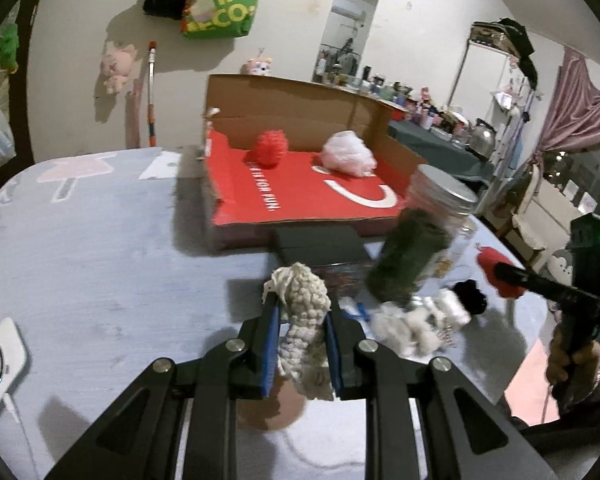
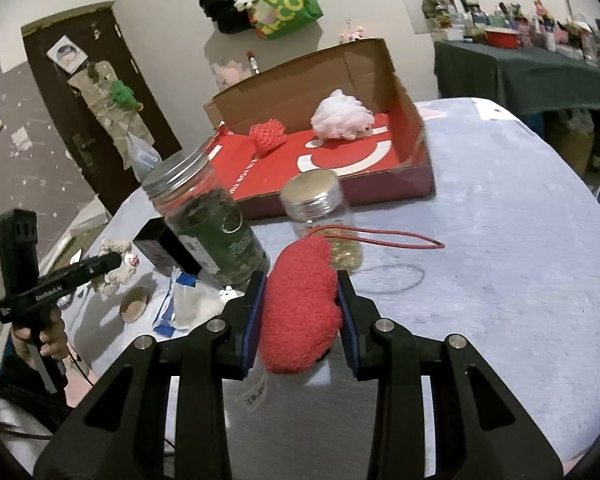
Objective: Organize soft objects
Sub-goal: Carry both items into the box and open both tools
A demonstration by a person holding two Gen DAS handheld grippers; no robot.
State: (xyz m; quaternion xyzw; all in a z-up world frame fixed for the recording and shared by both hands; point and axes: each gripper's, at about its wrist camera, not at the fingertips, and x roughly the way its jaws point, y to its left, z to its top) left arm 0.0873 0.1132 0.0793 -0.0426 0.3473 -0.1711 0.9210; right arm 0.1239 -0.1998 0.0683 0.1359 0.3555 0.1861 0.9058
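Note:
In the left wrist view my left gripper (image 1: 302, 308) is shut on a cream knitted soft toy (image 1: 304, 300), which hangs down between the blue pads. My right gripper (image 2: 301, 280) is shut on a red plush toy (image 2: 300, 312) with a white tag below it. Ahead stands an open cardboard box (image 1: 292, 112) with a red floor. Inside it lie a red knitted ball (image 1: 268, 148) and a pale pink fluffy ball (image 1: 348, 154). Both grippers are short of the box, over the table. A white and black plush (image 1: 432, 320) lies on the table between them.
A tall jar with green contents (image 2: 208, 224) and a small silver-lidded jar (image 2: 324, 216) stand between the grippers and the box (image 2: 416, 148). A black block (image 2: 164, 248), a blue-white packet (image 2: 180, 300), a brown disc (image 2: 134, 304) and a red cord (image 2: 380, 236) lie nearby.

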